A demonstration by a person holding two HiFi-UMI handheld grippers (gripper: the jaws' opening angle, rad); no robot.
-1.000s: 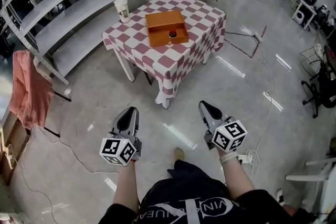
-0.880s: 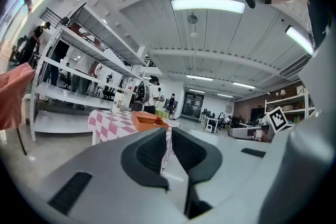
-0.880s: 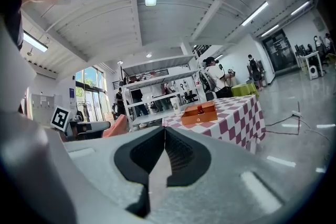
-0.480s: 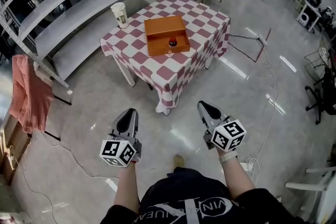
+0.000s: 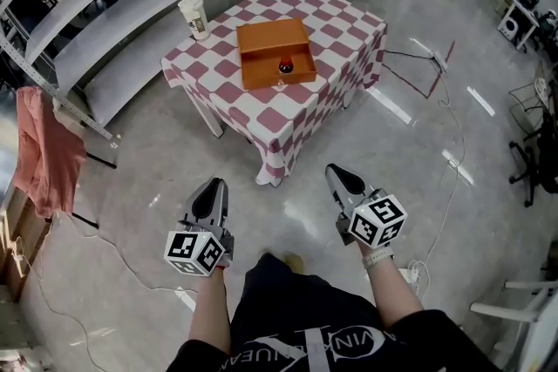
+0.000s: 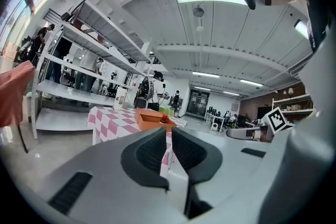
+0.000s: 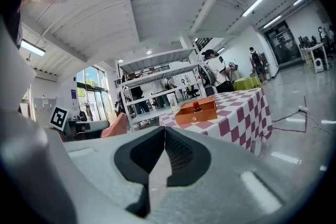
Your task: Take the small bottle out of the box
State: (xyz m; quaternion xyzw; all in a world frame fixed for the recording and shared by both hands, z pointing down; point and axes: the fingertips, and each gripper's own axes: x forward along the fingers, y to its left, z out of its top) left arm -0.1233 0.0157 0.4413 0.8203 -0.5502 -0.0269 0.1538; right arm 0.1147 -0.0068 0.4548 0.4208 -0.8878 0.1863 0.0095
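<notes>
Left gripper (image 5: 212, 186): you hold it low over the floor, pointing toward the table; its jaws stand a thin slit apart with nothing between them.
Right gripper (image 5: 338, 174): level with the left one and well apart from it; its jaws are pressed together and empty.
Bottle (image 5: 285, 65): small, with a red top, standing upright inside the box, close to the wall nearest you and a little right of the middle.
Box (image 5: 275, 52): orange and open-topped, sitting around the middle of the table, with its long sides running across your view.
Table (image 5: 261, 113): covered with a red-and-white check cloth, well ahead of both grippers and touched by neither.
Cup (image 5: 193, 16): a pale paper cup, upright near the table's far-left corner, apart from the box.
Shelf (image 5: 113, 4): long white racks running along the left, behind the table.
Cloth (image 5: 39, 152): pink, hanging at the left edge of your view, by the end of the shelf.
Your stance: your forearms reach forward and the floor lies between you and the table.
</notes>
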